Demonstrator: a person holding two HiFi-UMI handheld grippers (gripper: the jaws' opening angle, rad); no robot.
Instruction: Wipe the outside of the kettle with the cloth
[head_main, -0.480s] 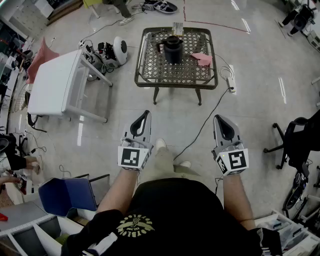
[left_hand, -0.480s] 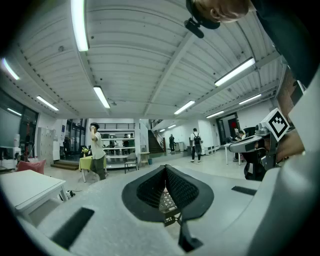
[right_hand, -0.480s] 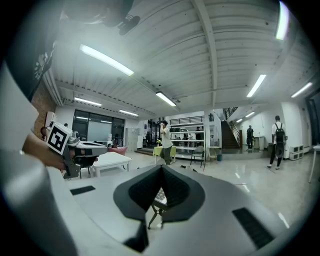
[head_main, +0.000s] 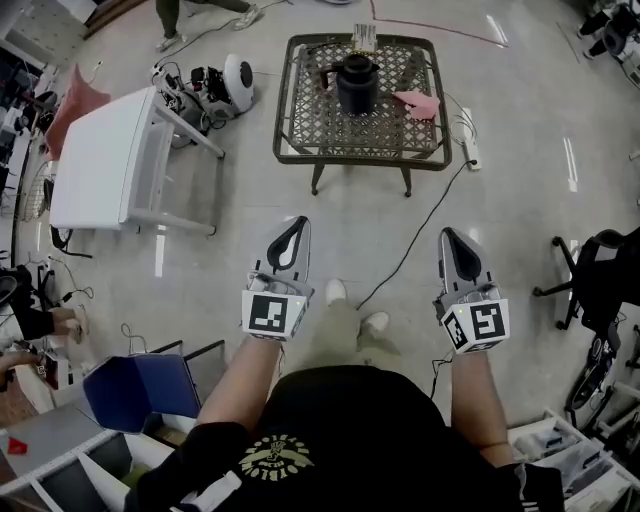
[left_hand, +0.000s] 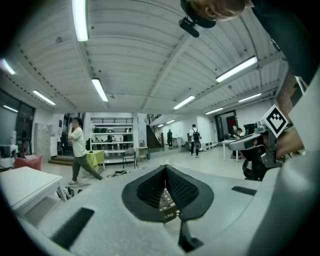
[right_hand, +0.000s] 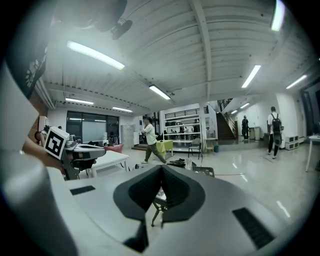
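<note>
Black kettle sat upright mid-counter, with the pink cloth lying just to its right, apart from it. Change over the last half second: the counter showed slightly bigger and higher in the head view, and the white table shifted with it. Feet were mid-stride below, so the person was walking in, not working yet. Both claws held the same pose out front, near level, well short of the counter. Left claw was closed with nothing in it; right claw was closed too, empty. Both gripper views showed only bits of the counter through the slot under the shut tips. My read: approach phase, wipe not started. Next need, I'd guess: close the gap, then open one claw for the cloth.
</note>
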